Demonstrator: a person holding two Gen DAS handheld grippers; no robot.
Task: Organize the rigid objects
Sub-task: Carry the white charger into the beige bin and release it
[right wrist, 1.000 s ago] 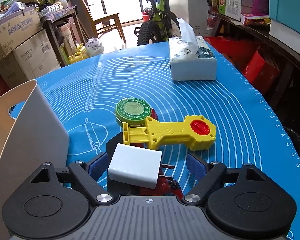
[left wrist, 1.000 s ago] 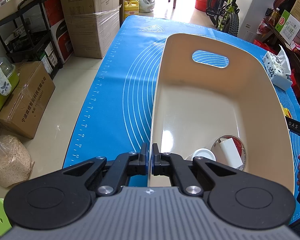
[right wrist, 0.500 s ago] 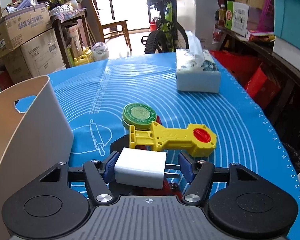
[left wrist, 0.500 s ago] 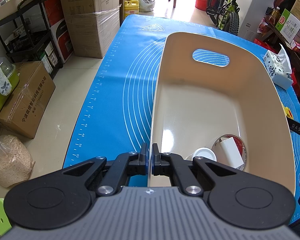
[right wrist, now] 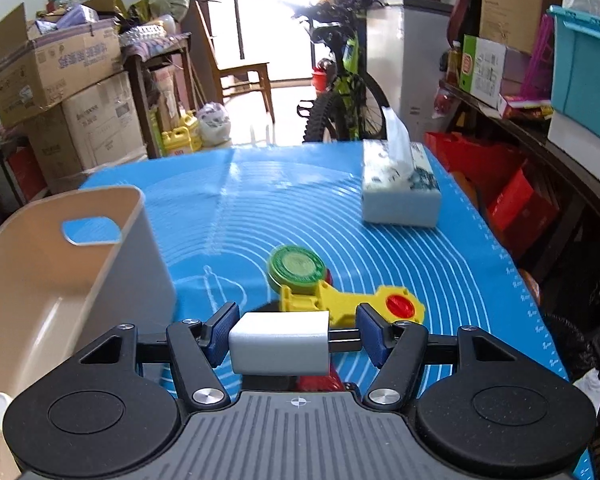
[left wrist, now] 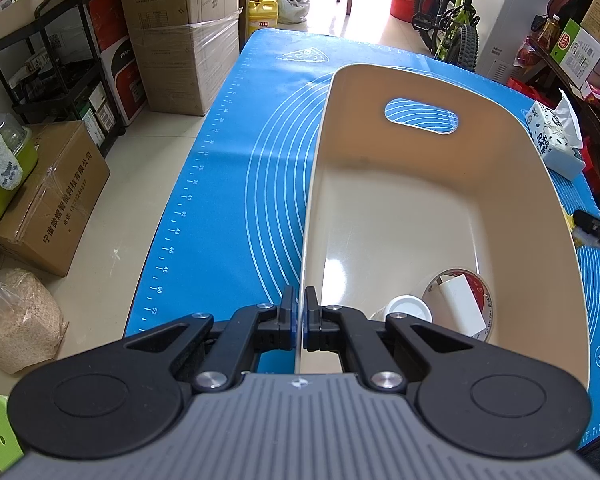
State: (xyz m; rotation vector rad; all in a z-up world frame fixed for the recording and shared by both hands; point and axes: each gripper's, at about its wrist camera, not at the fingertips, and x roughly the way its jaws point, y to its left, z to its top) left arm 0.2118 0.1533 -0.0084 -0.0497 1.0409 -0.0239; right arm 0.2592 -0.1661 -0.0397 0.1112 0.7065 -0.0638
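My left gripper [left wrist: 299, 316] is shut on the near left rim of a beige bin [left wrist: 400, 200] on the blue mat. Inside the bin lie a tape roll [left wrist: 480, 284], a white block [left wrist: 460, 308] and a white cap [left wrist: 406, 307]. My right gripper [right wrist: 298, 334] is shut on a white charger block [right wrist: 280, 342] with its prongs against the right pad, lifted above the mat. Beyond it lie a green round tin [right wrist: 298, 270] and a yellow toy tool with a red button [right wrist: 360, 302]. The bin [right wrist: 72, 272] stands to the left in the right wrist view.
A tissue box [right wrist: 398, 194] sits at the mat's far right; it also shows in the left wrist view [left wrist: 556, 140]. A red object [right wrist: 316, 380] lies under my right gripper. Cardboard boxes [left wrist: 180, 32], a shelf and a bicycle [right wrist: 340, 92] surround the table.
My right gripper closed on the white charger block and lifted it, tilting the view upward. My left gripper stayed clamped on the bin rim.
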